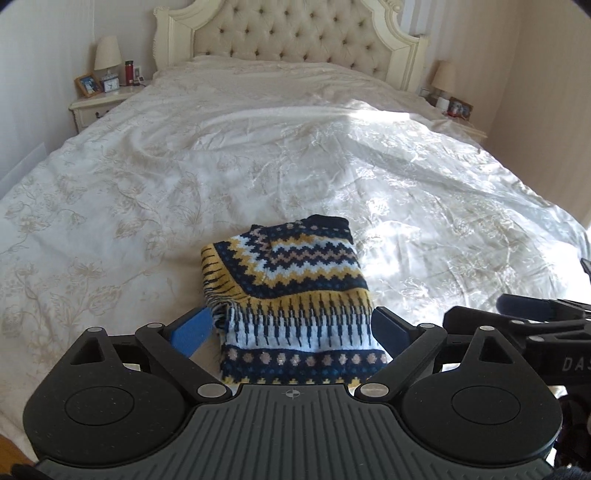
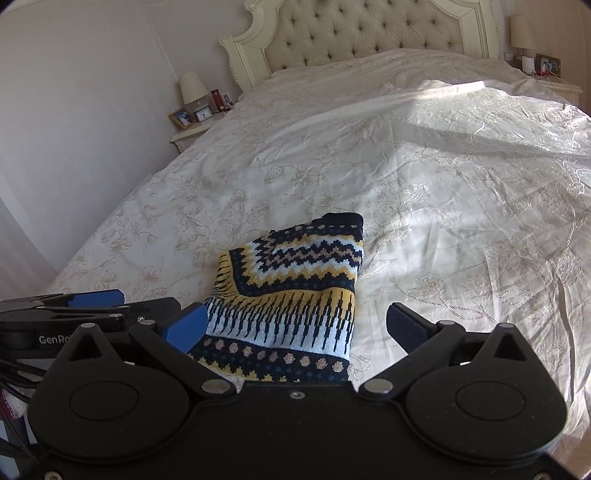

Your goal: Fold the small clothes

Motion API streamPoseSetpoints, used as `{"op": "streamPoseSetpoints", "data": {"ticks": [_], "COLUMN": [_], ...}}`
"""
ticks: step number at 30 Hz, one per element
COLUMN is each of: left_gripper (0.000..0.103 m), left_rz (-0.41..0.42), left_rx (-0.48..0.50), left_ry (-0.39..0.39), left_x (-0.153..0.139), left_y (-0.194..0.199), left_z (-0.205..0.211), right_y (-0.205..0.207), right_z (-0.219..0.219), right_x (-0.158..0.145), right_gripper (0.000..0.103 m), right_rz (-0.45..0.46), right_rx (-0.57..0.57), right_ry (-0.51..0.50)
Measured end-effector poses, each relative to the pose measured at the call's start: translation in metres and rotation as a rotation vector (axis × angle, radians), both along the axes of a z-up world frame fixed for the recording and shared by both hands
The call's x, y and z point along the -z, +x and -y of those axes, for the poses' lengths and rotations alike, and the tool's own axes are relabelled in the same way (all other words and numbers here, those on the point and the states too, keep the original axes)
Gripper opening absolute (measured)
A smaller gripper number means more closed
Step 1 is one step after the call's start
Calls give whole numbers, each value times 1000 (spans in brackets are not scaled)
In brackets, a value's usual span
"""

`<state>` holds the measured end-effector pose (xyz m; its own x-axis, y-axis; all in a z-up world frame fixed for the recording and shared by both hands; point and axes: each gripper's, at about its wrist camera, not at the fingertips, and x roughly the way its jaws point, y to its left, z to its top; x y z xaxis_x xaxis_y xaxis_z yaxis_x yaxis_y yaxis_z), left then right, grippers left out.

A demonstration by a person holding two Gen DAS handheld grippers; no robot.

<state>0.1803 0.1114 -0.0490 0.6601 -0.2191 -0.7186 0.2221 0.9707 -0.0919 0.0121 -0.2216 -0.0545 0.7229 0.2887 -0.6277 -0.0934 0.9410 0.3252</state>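
Lying folded on the bed near its foot end is a small knitted sweater (image 1: 291, 295), patterned in navy, yellow, pale blue and tan zigzags and dots, with a dark ribbed edge at its far end. Its near edge, a navy band of dots, runs under the camera body in both wrist views. The left gripper (image 1: 293, 328) has its blue fingers (image 1: 192, 330) spread wide, one on each side of the sweater's near end, the left one just beside the fringe-like knit edge; whether either pad touches the cloth cannot be told. The right gripper (image 2: 301, 328) is likewise spread wide, its left finger (image 2: 186, 326) against or just over the sweater's left edge and its right finger (image 2: 406, 326) apart from the cloth, over bare bedding. The two grippers are side by side, each showing at the edge of the other's view. The bedspread (image 1: 258, 166) is cream with a floral pattern, rumpled, with sunlight across its right half. Beyond it stands a tufted headboard (image 1: 295, 33), with a nightstand (image 1: 99, 103) on the left carrying a lamp (image 1: 107, 53), a framed photo and a small clock.
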Motion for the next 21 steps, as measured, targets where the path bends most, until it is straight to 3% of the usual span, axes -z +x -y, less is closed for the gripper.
{"op": "streamPoseSetpoints", "data": {"ticks": [8,13,17,21], "left_gripper": [93,93,93,93], "left_rz": [-21,-52,-52,-23], "left_rx": [-65,-101,-126,-147], "left_ry": [-6,20,104,259], "left_x": [-7,-5,-4,-4], "left_y": [-16,-23,-27,-33], "left_z": [-2,0,5,13], "right_y": [-29,-30,-30,-33], "right_z": [-5,2,6,8], "right_x": [-15,-14,-8,-6], "right_gripper": [102,102,102,102], "right_rz": [62,-10,-66,-81], "right_rx": [8,28,48,61], "right_ry": [-90,-47,-30,-9]}}
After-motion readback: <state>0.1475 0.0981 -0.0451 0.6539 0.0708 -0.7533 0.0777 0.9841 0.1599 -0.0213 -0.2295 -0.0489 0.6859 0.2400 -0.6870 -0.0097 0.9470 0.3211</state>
